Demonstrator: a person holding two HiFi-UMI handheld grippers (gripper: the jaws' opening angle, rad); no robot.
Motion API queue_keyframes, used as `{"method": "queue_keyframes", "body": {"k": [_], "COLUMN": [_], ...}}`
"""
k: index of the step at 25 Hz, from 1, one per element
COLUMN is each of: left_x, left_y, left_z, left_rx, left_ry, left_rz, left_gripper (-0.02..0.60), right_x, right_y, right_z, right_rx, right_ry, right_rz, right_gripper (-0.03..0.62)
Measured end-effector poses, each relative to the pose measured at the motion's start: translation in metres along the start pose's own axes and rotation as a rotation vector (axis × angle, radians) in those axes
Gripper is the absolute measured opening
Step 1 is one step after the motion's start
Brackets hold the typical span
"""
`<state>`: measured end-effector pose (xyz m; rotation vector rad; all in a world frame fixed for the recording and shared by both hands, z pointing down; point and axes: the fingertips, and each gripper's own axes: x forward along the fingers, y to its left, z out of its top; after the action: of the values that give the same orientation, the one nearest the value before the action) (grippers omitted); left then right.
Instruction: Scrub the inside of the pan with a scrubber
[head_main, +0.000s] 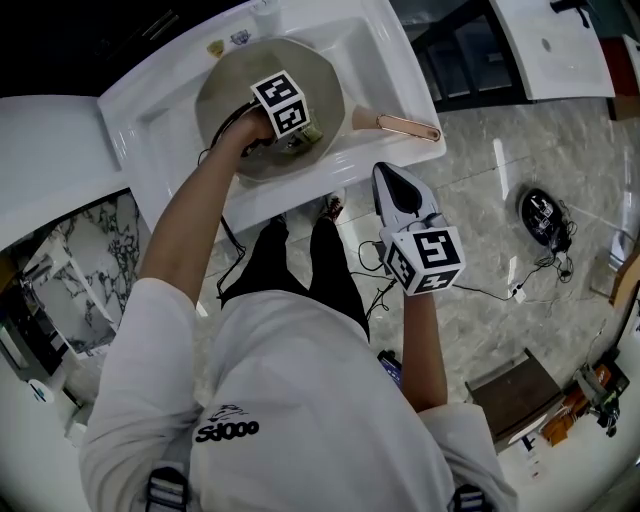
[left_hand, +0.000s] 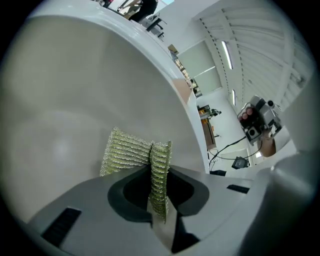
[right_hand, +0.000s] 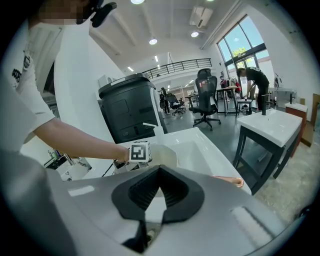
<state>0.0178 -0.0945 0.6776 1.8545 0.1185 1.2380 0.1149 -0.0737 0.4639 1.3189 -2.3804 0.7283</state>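
A grey-beige pan (head_main: 232, 85) with a copper handle (head_main: 405, 125) lies in the white sink (head_main: 385, 60). My left gripper (head_main: 275, 140) reaches down into the pan, shut on a yellow-green mesh scrubber (left_hand: 125, 150). In the left gripper view the scrubber is pinched between the jaws (left_hand: 157, 167) and fans out against the pan's inner wall (left_hand: 75, 90). My right gripper (head_main: 386, 176) hangs in front of the sink, near the pan handle and apart from it. It is shut (right_hand: 159, 168) with nothing in it. The pan (right_hand: 167, 156) shows beyond it.
Small items (head_main: 228, 42) sit on the sink's back edge, and a soap bottle (right_hand: 156, 131) stands there. A second white basin (head_main: 560, 50) is at the far right. Cables and a black device (head_main: 545, 215) lie on the marble floor. A black cabinet (right_hand: 127, 107) stands behind.
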Motion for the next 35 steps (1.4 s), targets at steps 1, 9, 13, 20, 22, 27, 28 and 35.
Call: {"method": "queue_keyframes", "body": {"k": [1,9,13,20,22,27,28,35], "left_x": [0.0,-0.011,-0.018,-0.043,-0.052,-0.071,-0.076,-0.091], "left_y": [-0.001,0.022,0.028,0.052,0.061,0.081,0.085,0.102], "left_z": [-0.009,-0.067,-0.076,-0.092,-0.093,-0.085,-0.082,-0.054], "left_rx": [0.005,0.064,0.076,0.069,0.062,0.094,0.103,0.096], "left_ry": [0.037,0.311,0.354,0.388,0.378,0.313,0.293,0.168], "left_rz": [-0.001,0.14,0.173,0.272,0.314,0.419,0.449,0.573], "left_gripper": [0.063,0.063,0.062,0.062,0.063,0.063,0.063,0.063], "right_x": [0.0,0.001,0.002,-0.001,-0.001,0.0,0.0,0.005], "right_y": [0.002,0.015,0.018,0.02,0.02,0.02,0.019,0.019], "right_z": [0.001,0.007,0.008,0.01,0.008,0.007,0.008,0.008], "right_rx": [-0.001,-0.005,0.009,0.008,0.008,0.007,0.006,0.008], "right_ry": [-0.001,-0.012,-0.015,-0.024,-0.019,-0.009,-0.008,0.003], "right_rz": [0.003,0.008,0.01,0.005,0.004,0.006,0.006,0.018], "right_gripper": [0.009,0.009,0.009,0.009,0.009,0.009,0.009,0.009]}}
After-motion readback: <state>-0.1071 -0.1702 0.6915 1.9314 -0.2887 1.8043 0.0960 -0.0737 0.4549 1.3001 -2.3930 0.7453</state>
